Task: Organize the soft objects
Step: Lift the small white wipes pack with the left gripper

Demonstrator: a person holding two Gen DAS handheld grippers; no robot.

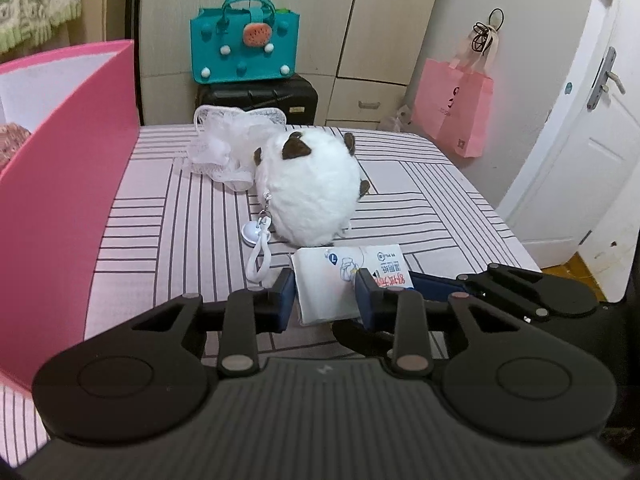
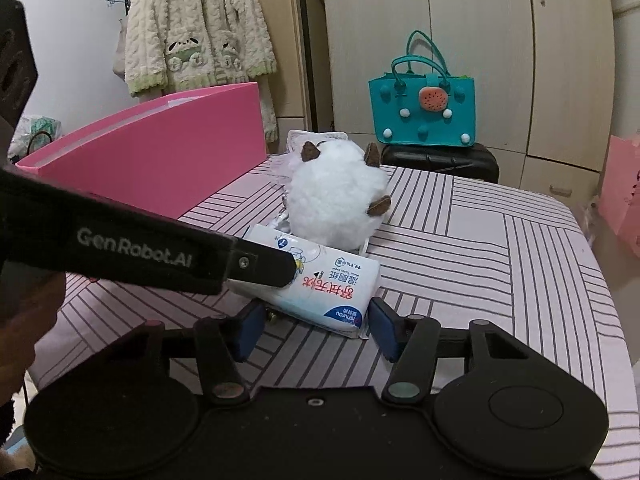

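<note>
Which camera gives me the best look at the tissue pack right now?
The right wrist view: the tissue pack lies almost whole, printed face readable. In the left wrist view the pack sits between the fingers, its near end partly hidden.

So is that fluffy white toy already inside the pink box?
No, the fluffy white toy lies on the striped table, beside the pink box and outside it.

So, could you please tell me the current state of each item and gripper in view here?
Tissue pack: lying flat on the striped cloth, between both grippers' pads.
Left hand-held gripper: shut on the pack.
Right hand-held gripper: open, pads astride the pack's end.
Plush toy: lying behind the pack.
Pink box: open-topped.
</note>
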